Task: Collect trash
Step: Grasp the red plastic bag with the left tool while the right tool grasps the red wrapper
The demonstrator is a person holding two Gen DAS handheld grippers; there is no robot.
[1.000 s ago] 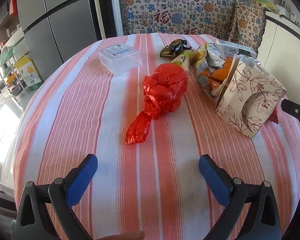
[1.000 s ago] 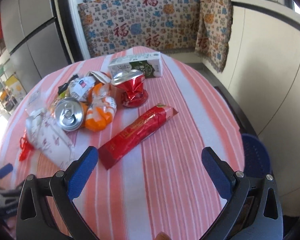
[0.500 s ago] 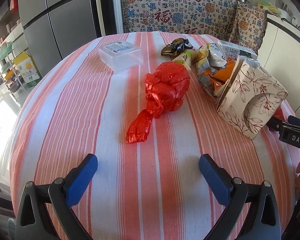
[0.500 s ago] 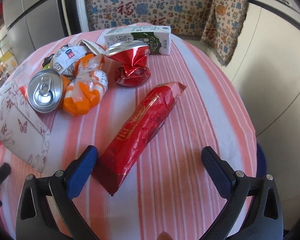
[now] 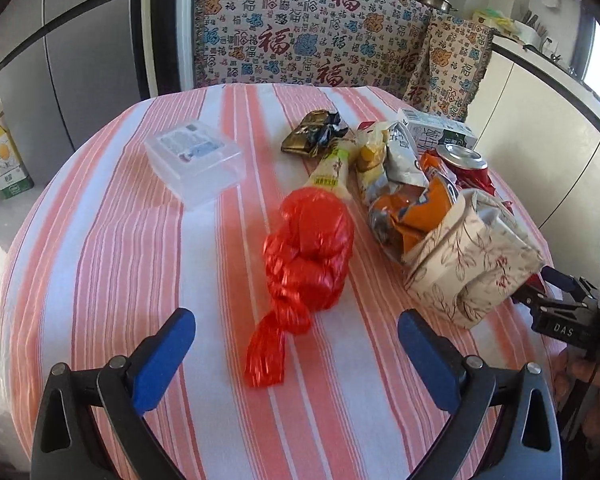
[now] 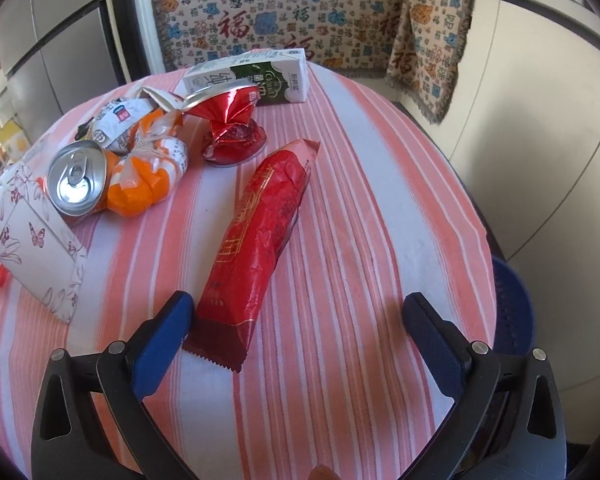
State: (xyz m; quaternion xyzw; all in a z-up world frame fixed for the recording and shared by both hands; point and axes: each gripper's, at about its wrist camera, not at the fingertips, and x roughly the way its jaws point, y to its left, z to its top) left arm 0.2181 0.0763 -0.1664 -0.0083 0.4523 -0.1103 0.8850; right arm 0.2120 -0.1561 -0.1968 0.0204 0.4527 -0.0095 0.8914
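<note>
A crumpled red plastic bag (image 5: 306, 264) lies on the striped tablecloth (image 5: 100, 264), and my left gripper (image 5: 294, 356) stands open with the bag's tail between its blue fingers, not touching. In the right wrist view a long red snack wrapper (image 6: 256, 240) lies lengthwise, its near end just inside my open right gripper (image 6: 296, 340), close to the left pad. Behind are a crushed red can (image 6: 230, 128), a silver-topped can (image 6: 76, 178), orange wrappers (image 6: 144, 176), a milk carton (image 6: 252, 76) and a floral paper box (image 5: 472, 268). The right gripper's body (image 5: 568, 320) shows at the left view's right edge.
A clear plastic box (image 5: 196, 166) sits at the back left of the round table. A gold and black wrapper (image 5: 312, 136) lies behind the bag. A patterned cloth covers furniture (image 5: 308, 40) behind the table. A blue stool (image 6: 512, 304) stands off the table's right edge.
Both grippers have moved forward and lower toward the table: the red bag's tail is now between the left fingers and the red wrapper's end sits between the right fingers. Both stayed open.
</note>
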